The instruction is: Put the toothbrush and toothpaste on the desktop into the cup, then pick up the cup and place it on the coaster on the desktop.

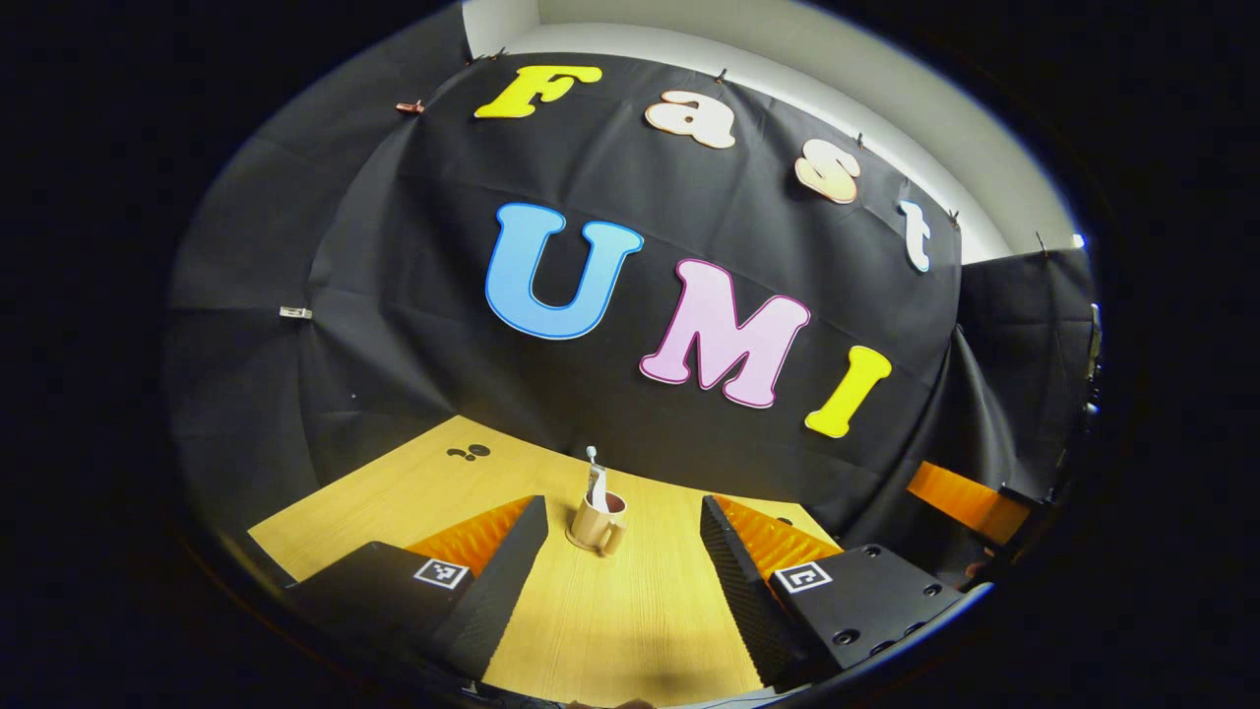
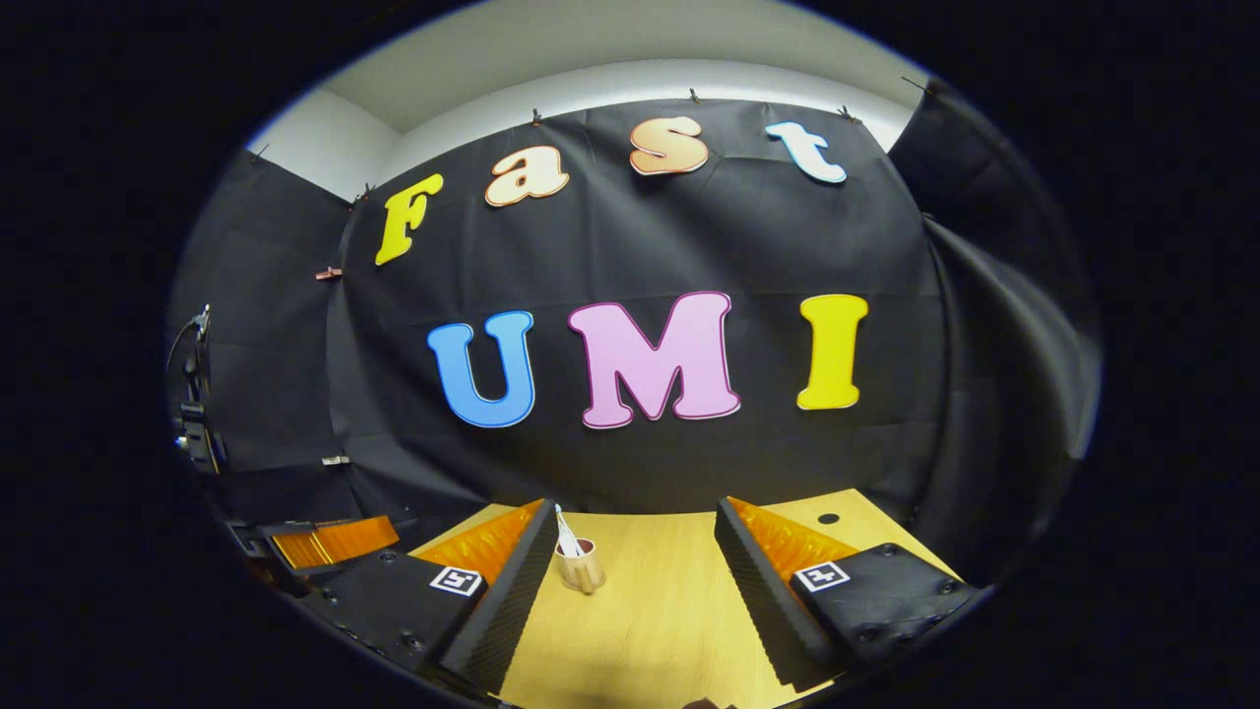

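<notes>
A tan cup (image 1: 596, 529) with a handle stands upright on the wooden desktop (image 1: 630, 630), beyond my fingertips. A white toothbrush (image 1: 593, 458) and a toothpaste tube (image 1: 598, 486) stick up out of it. My left gripper (image 1: 623, 508) is open, and the cup sits farther off between the lines of its fingers, untouched. In the right gripper view the cup (image 2: 579, 568) stands ahead and to the left, close to the left finger (image 2: 522, 581). My right gripper (image 2: 638, 506) is open and holds nothing. Whether a coaster lies under the cup is too small to tell.
The black cloth wall closes the desk's far side just behind the cup. Dark spots (image 1: 470, 453) mark the desktop at the far left, and a small dark hole (image 2: 828, 518) sits at the far right. The other gripper (image 1: 970, 504) shows at the right edge, and likewise the other gripper (image 2: 330, 542) at the left.
</notes>
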Demonstrator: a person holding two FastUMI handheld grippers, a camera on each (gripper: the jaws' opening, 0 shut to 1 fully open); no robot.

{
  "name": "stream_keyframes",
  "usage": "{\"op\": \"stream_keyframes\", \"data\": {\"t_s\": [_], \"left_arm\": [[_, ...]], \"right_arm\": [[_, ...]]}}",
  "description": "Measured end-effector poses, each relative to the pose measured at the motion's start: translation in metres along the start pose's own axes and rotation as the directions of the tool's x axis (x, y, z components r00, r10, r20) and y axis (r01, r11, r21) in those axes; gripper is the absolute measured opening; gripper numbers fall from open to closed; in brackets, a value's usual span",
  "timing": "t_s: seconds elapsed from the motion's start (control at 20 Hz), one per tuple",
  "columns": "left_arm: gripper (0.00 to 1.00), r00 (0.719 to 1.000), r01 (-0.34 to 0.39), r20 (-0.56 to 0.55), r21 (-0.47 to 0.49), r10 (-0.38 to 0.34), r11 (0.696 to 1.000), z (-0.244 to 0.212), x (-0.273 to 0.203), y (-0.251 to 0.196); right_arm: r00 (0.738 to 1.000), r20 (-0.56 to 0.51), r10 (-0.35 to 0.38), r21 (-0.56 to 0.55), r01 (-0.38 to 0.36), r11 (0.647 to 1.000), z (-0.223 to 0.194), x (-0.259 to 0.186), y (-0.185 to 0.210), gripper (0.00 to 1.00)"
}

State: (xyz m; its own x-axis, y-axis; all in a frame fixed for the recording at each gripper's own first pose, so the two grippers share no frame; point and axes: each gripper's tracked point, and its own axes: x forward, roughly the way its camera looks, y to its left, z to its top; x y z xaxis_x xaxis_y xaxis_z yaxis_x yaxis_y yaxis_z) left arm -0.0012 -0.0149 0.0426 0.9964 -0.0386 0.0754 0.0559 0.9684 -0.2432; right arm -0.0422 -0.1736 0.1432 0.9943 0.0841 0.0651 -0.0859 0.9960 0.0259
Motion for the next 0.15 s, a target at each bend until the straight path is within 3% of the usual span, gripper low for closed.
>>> {"op": "stream_keyframes", "data": {"t_s": [0.15], "left_arm": [[0.97, 0.999, -0.007, 0.037, 0.022, 0.006, 1.0, 0.0047, -0.0124, -0.007]], "right_arm": [[0.999, -0.012, -0.035, -0.008, 0.035, 0.999, -0.0119, -0.0157, -0.0063, 0.98]]}}
